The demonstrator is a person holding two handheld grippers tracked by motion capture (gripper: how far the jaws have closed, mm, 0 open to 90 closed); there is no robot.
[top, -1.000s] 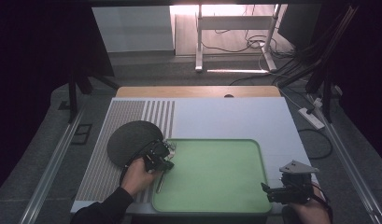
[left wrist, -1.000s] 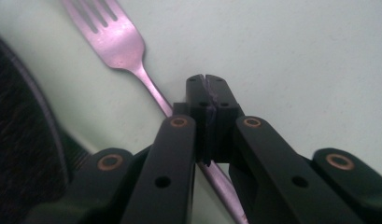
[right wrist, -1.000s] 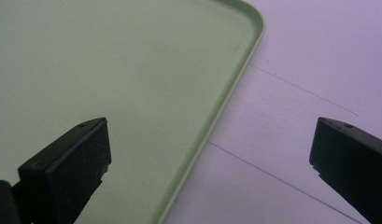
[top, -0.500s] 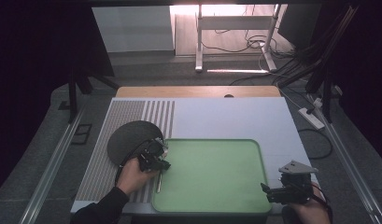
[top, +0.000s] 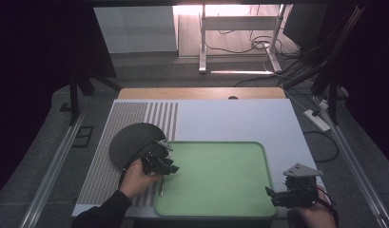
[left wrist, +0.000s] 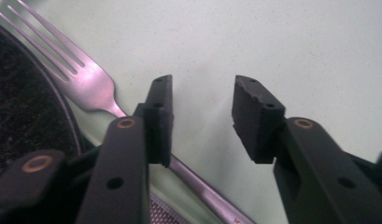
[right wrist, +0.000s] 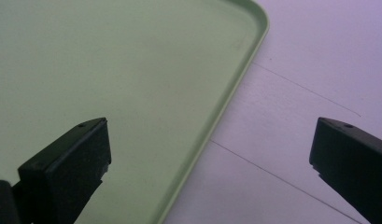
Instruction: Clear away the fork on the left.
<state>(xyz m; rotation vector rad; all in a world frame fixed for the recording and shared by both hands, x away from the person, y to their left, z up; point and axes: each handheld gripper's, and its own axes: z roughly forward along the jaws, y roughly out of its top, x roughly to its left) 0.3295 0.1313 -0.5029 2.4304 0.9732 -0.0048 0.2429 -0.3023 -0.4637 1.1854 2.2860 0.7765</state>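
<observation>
hovering left gripper (left wrist: 200, 116) part-open beside fork (left wrist: 93, 86); right gripper (right wrist: 209, 158) wide, empty

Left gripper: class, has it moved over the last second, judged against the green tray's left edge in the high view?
Yes. The left gripper has edged slightly toward the person along the green tray's left edge.

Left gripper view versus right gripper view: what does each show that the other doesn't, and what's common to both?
Left gripper view: a metal fork lying on the tray, its handle passing under the left tongs, beside the rim of a dark plate.

Right gripper view: the tray's rounded corner rim and the white table surface beyond it, between the wide-open right tongs.

Both: the pale green tray and open black jaws.
</observation>
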